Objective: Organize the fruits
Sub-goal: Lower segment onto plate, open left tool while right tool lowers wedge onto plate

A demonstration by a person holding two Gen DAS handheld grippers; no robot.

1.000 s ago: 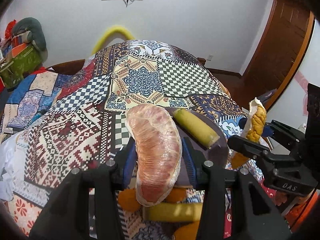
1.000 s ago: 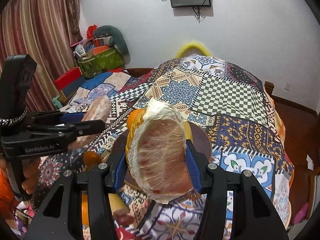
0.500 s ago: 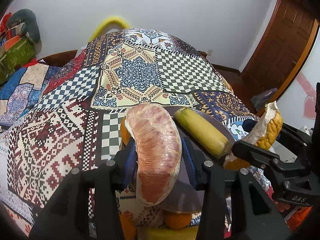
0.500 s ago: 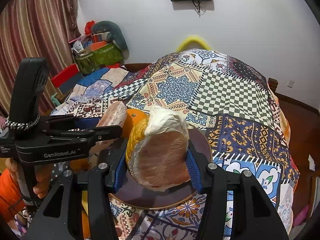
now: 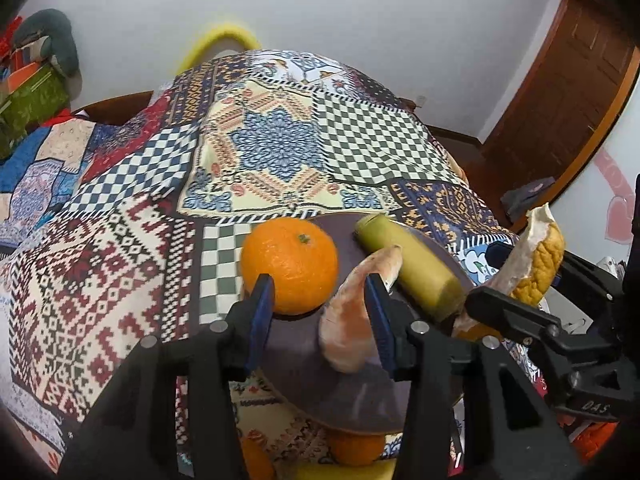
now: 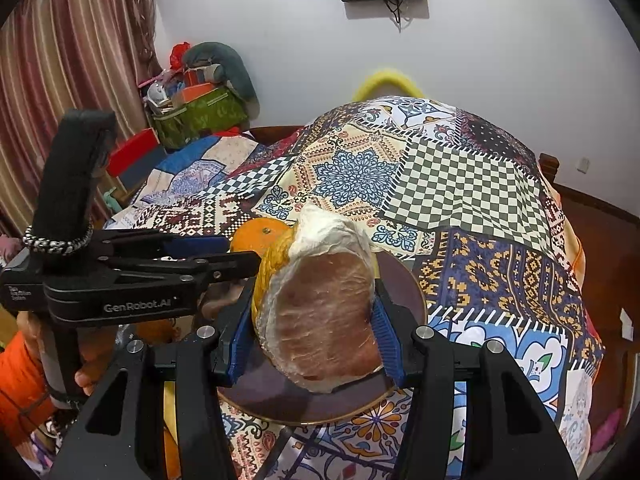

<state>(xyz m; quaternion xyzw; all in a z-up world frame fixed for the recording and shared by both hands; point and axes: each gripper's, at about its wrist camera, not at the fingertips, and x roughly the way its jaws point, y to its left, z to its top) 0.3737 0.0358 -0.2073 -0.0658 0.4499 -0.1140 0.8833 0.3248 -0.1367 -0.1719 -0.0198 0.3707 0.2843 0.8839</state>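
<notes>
We have two pomelo pieces in hand over the dark plate [image 5: 304,376] that sits on the patchwork cloth [image 5: 132,264]; the left gripper [image 5: 320,316] stands part open, its peeled pomelo segment [image 5: 352,316] leaning on the right-hand pad while the other pad is clear of it, so we judge it let go and resting on the plate; just beside it on the plate sit a whole orange [image 5: 290,264] and a yellow-green stalk piece [image 5: 412,266], which the segment's tip touches or nearly touches; the right gripper [image 6: 316,344] is closed on the larger pomelo wedge [image 6: 324,316], both blue pads pressing its flanks above the plate's near rim [image 6: 312,420]

As for handling, we judge both pieces soft and juicy, their thin membrane easily torn; the wedge carries yellow rind and white pith along one side, the firmer place for a pad; the segment is light and curved, likely to roll or slide, best taken across its thick middle with gentle pressure; the orange is round and may roll if nudged; more oranges lie below the plate's near edge
</notes>
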